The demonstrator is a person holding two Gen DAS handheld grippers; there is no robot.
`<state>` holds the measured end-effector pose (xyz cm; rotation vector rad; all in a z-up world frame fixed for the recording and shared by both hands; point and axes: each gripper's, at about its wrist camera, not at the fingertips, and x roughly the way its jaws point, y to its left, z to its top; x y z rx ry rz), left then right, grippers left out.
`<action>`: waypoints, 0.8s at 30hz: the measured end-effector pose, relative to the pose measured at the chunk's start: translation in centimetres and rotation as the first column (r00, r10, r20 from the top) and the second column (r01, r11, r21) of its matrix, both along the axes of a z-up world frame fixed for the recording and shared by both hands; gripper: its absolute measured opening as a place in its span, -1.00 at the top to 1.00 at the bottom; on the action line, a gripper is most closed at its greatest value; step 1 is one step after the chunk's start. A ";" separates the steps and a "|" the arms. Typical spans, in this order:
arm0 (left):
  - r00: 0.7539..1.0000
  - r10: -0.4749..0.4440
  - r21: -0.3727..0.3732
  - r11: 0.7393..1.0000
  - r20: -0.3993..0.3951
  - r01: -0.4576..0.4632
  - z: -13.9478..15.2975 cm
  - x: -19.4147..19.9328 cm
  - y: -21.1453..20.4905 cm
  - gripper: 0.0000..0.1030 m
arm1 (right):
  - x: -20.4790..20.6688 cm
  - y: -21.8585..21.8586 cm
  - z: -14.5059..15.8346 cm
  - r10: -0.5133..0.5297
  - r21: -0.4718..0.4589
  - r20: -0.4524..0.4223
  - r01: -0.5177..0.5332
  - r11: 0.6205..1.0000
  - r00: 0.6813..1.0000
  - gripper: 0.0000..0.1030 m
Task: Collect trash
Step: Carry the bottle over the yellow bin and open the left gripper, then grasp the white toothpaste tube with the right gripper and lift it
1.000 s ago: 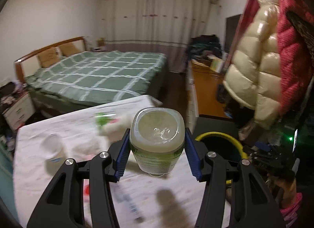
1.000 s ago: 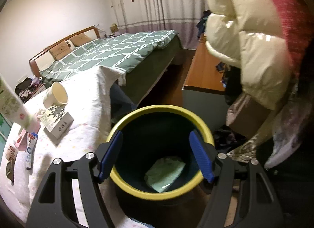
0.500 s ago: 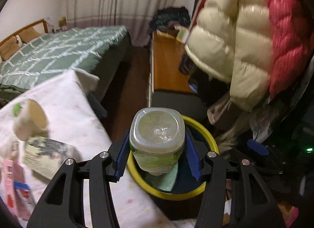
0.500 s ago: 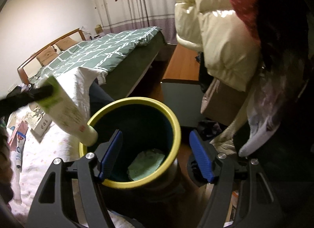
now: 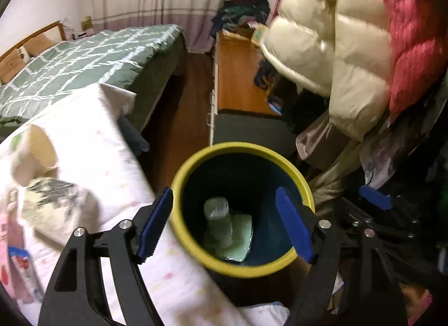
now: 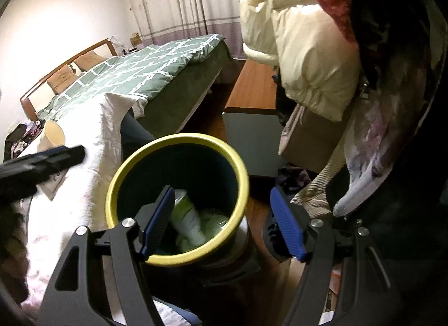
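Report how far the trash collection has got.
Done: the plastic bottle lies inside the yellow-rimmed bin, on a pale green wrapper. In hand: nothing; the left gripper has just been opening and is empty above the bin, and the right gripper is open. Left: the paper cup and packets on the table.

Green-quilted bed (image 6: 140, 73), curtained window (image 6: 179, 3), wooden cabinet (image 5: 240, 73).

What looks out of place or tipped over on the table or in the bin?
On the table, a cup lies on its side, its mouth facing sideways, beside a box. In the bin, the bottle stands on green trash, as expected.
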<state>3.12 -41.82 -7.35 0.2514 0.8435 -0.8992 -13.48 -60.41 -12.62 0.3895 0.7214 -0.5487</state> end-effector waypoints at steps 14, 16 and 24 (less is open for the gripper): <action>0.855 0.492 -0.067 0.870 0.166 -0.488 8.0 1.7 26.9 -0.76 | 6.3 9.6 0.5 0.278 0.016 0.006 -0.278 0.960 0.961 -0.31; 0.799 0.573 -0.069 0.818 0.186 -0.571 8.3 1.4 31.1 -0.78 | 7.9 12.3 0.8 0.348 0.014 0.006 -0.348 0.937 0.938 -0.31; 0.663 0.716 -0.113 0.693 0.216 -0.712 8.6 -0.5 41.9 -0.81 | 13.3 23.3 2.2 0.579 0.021 0.028 -0.579 0.815 0.815 -0.31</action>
